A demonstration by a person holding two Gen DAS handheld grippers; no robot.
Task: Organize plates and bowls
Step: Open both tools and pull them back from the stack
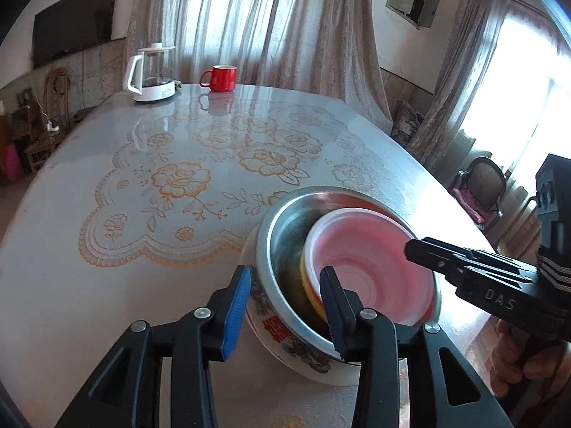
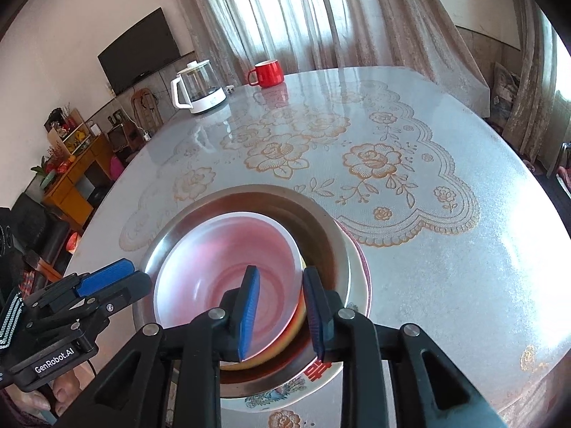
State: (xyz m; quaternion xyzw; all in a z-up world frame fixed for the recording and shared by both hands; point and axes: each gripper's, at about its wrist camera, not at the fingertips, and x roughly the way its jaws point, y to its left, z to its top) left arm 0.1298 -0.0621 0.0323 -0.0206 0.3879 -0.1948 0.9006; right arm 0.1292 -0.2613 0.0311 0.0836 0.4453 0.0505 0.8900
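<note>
**A:** ok so where are the grippers right now?

**B:** The left gripper [image 1: 291,305] has its jaws spread on either side of the metal bowl's [image 1: 282,235] near wall, one blue pad outside and the other inside, and neither looks pressed on the rim. The right gripper [image 2: 282,312] straddles the near rim of the pink bowl [image 2: 228,267]: one finger inside it, one outside. There's a gap at the pads, so to me it isn't pinching, just sitting around the edge.

**A:** and the bowls themselves?

**B:** All nested. The pink one sits tilted inside the metal bowl, with a yellow-orange bowl [image 2: 298,321] peeking out under its rim. The metal bowl rests in a white flowered bowl [image 1: 285,342] with red characters on it. The whole stack is at the near edge of the table [image 1: 107,285], just past the edge of the lace flower pattern [image 1: 178,182].

**A:** anything else around?

**B:** At the far end of the table there's a red mug [image 1: 221,77] and, beside it, a glass kettle [image 1: 151,71] on a white base. Both are well apart from the stack. Curtains [image 1: 249,18] hang behind them and a dark TV [image 1: 73,21] is on the wall.
</note>
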